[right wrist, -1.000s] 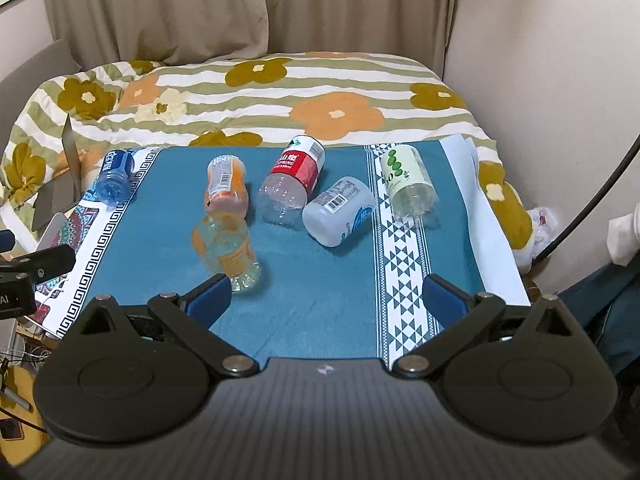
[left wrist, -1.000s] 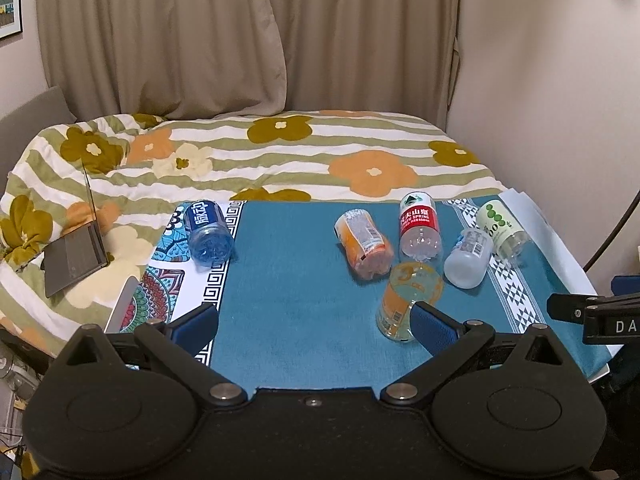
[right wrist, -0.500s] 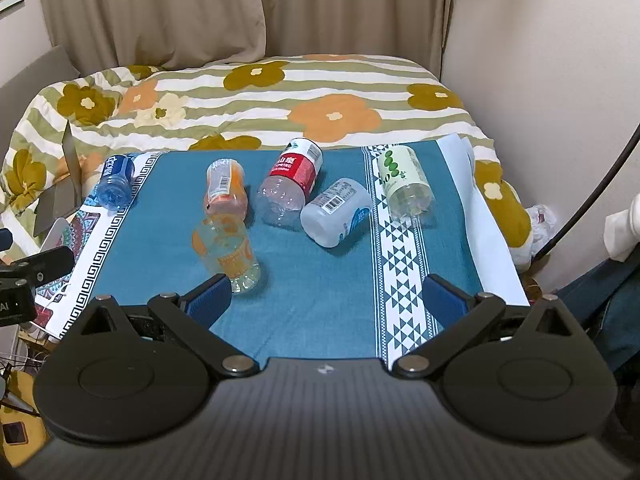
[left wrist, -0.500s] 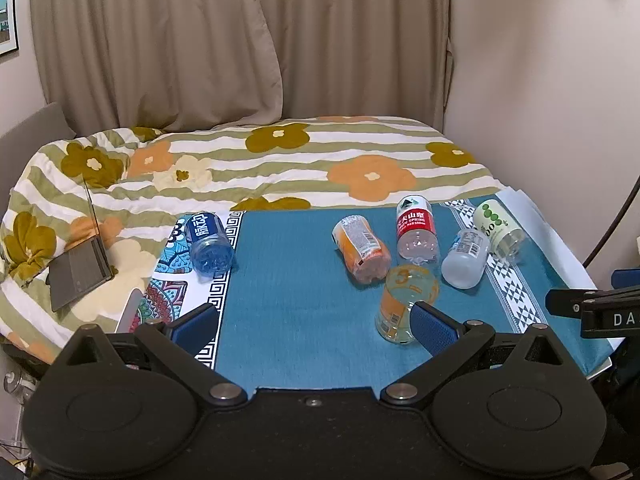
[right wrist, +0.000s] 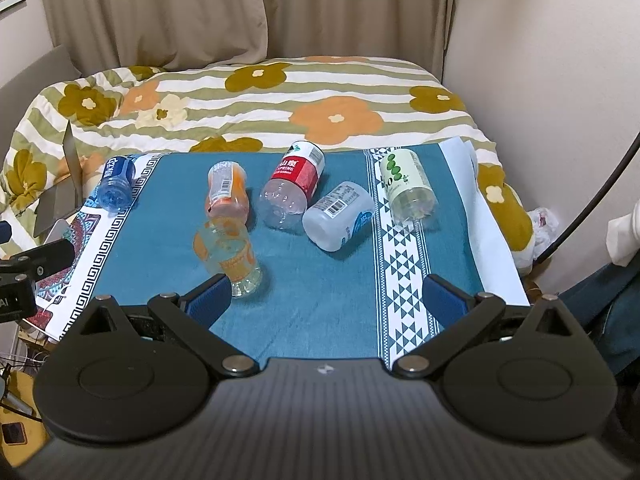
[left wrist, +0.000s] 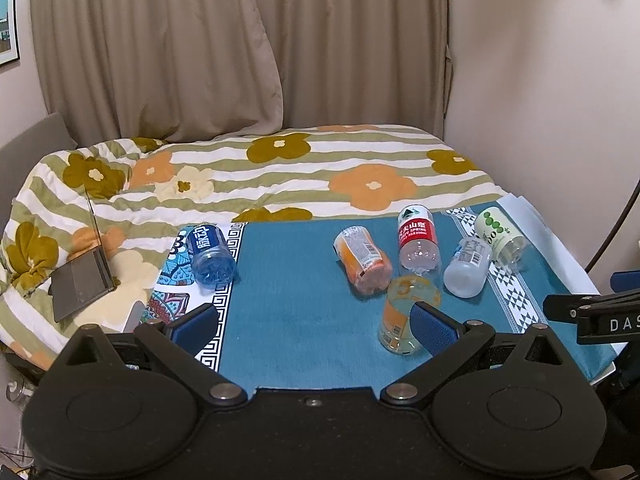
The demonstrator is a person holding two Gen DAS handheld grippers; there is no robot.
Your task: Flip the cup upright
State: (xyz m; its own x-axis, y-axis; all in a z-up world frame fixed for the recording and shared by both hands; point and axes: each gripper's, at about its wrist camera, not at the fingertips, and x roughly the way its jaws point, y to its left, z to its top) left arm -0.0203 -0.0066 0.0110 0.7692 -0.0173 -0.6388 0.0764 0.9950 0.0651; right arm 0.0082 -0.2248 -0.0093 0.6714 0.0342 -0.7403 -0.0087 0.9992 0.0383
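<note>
While six cups lie tipped on the teal mat [right wrist: 320,312], both grippers' jaws wide, empty.

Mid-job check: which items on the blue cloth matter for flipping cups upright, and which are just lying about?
For the job:
- orange-print cup, on its side, nearest
- orange-label cup
- red-label cup
- white barcode cup
- green-dot cup
- blue cup
- left claw and right claw, both open

Lying about:
- laptop
- floral duvet
- curtains

Left hand-held gripper [left wrist: 312,326] and right hand-held gripper [right wrist: 328,300] both gape wide, empty.
</note>
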